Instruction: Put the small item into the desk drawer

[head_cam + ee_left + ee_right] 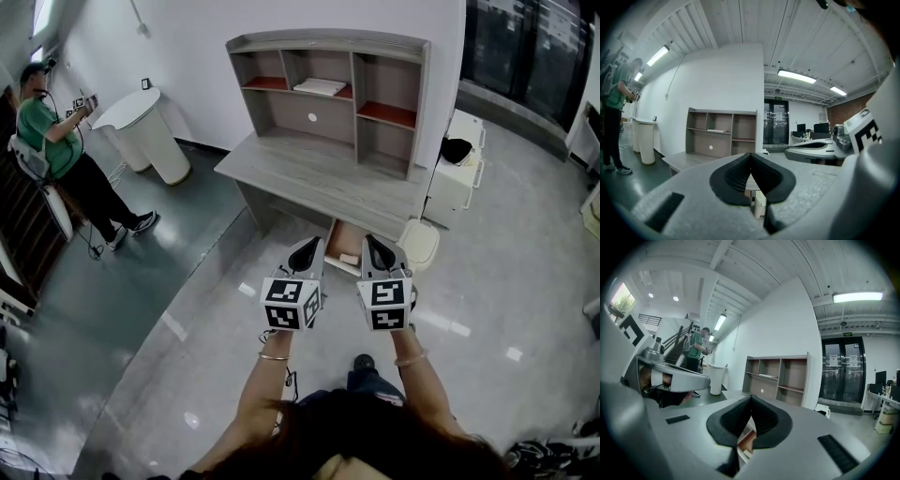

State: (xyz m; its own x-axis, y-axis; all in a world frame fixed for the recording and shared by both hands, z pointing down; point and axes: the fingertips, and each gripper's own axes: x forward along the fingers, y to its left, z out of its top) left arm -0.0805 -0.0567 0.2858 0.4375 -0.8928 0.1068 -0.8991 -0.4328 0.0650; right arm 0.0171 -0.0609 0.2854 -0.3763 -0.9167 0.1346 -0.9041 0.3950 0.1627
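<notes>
Left gripper (307, 251): we held it about level, its jaws pressed together with nothing between them.
Right gripper (380, 251): it sat just beside the left one at its 3 o'clock, jaws likewise pressed together and empty.
Small item (349, 259): a pale block lay inside the open drawer, at 12 o'clock between our two gripper tips in the head view and apart from both.
Drawer (334, 242): it stood open under the front edge of the desk, its near edge hidden behind our grippers.
Desk (309, 173): grey wood, with a hutch (328, 70) at its back; the top was bare.
Open room: glossy floor (187, 309) lay free from 7 to 9 o'clock.
Edges to mind: a pale bin (419, 244) stood at 1 o'clock, near the drawer's right side, with a white cabinet (457, 178) beyond it.
Bystander: a person (56, 141) stood at 10 o'clock, well apart, by a white round stand (145, 131).
</notes>
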